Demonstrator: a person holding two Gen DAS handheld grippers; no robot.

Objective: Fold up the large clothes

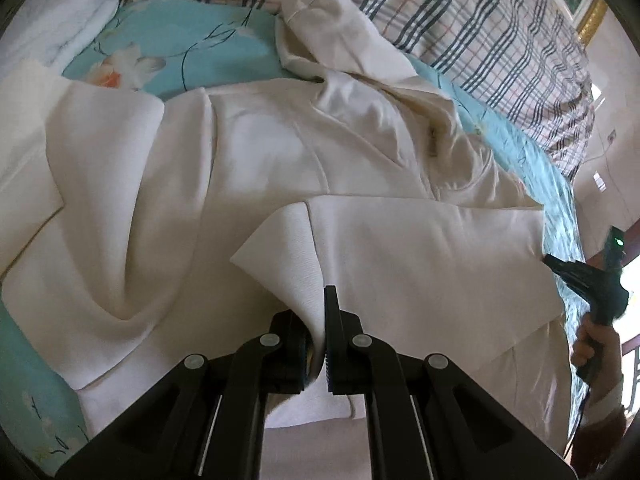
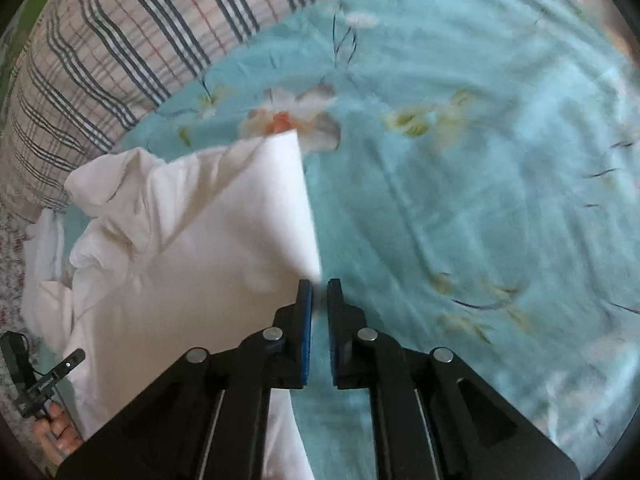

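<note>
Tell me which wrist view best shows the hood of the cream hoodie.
The left wrist view: the hood lies crumpled at the far end of the cream hoodie, against the plaid quilt, edges visible. The right wrist view shows it only as overexposed white folds near the frame's left edge.
</note>
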